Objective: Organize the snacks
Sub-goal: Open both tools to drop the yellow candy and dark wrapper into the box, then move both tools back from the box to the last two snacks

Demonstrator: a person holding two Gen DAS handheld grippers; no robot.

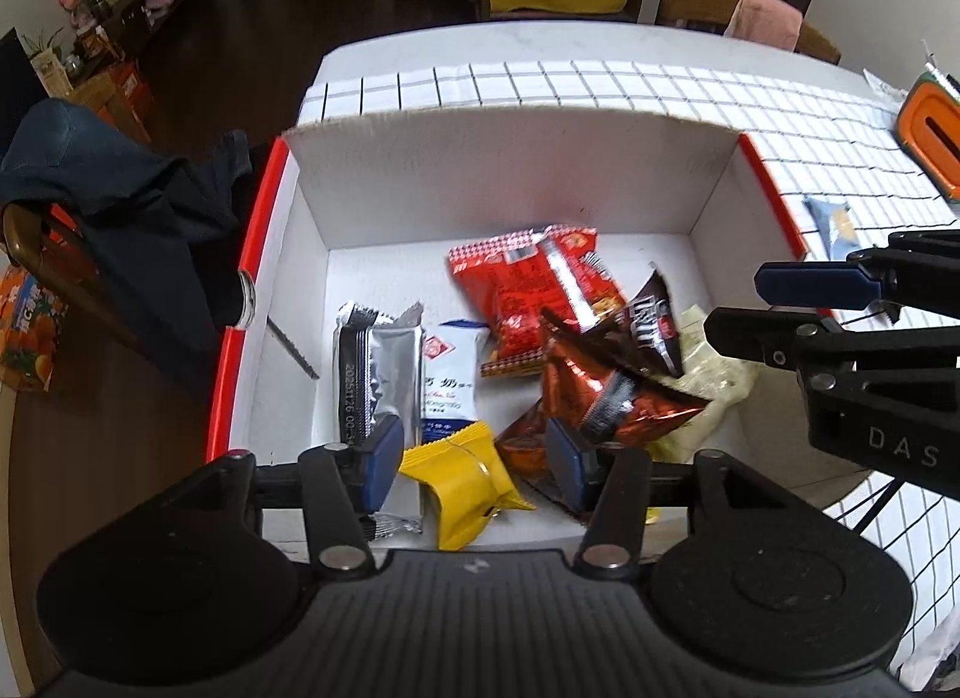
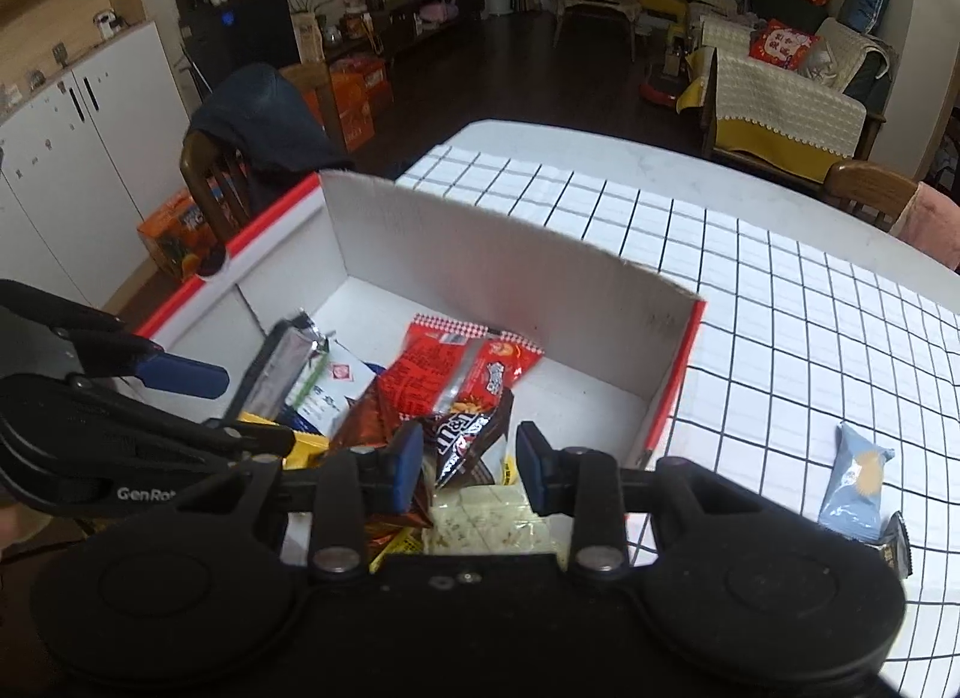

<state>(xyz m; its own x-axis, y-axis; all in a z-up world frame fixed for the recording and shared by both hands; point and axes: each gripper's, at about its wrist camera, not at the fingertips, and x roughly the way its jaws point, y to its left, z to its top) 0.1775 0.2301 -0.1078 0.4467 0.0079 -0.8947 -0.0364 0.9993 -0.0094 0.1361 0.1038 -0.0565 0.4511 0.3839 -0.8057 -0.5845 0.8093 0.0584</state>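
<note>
A white cardboard box with red edges (image 1: 510, 176) (image 2: 480, 266) stands on the checked tablecloth and holds several snack packets. Among them are a red one (image 1: 528, 290) (image 2: 438, 362), a silver one (image 1: 372, 362), a copper foil one (image 1: 600, 392), a dark brown one (image 2: 462, 440) and a pale one (image 2: 486, 524). My left gripper (image 1: 474, 464) (image 2: 258, 410) hovers open over the near edge, with a yellow packet (image 1: 462, 482) lying loose under the gap. My right gripper (image 2: 468, 467) (image 1: 780, 308) hangs over the box's right side, its jaws slightly apart and empty.
A blue-grey packet (image 2: 855, 482) (image 1: 831, 224) and a small dark one (image 2: 894, 548) lie on the cloth right of the box. An orange item (image 1: 930, 128) sits at the far right. A chair draped with a dark garment (image 1: 120, 218) stands left of the table.
</note>
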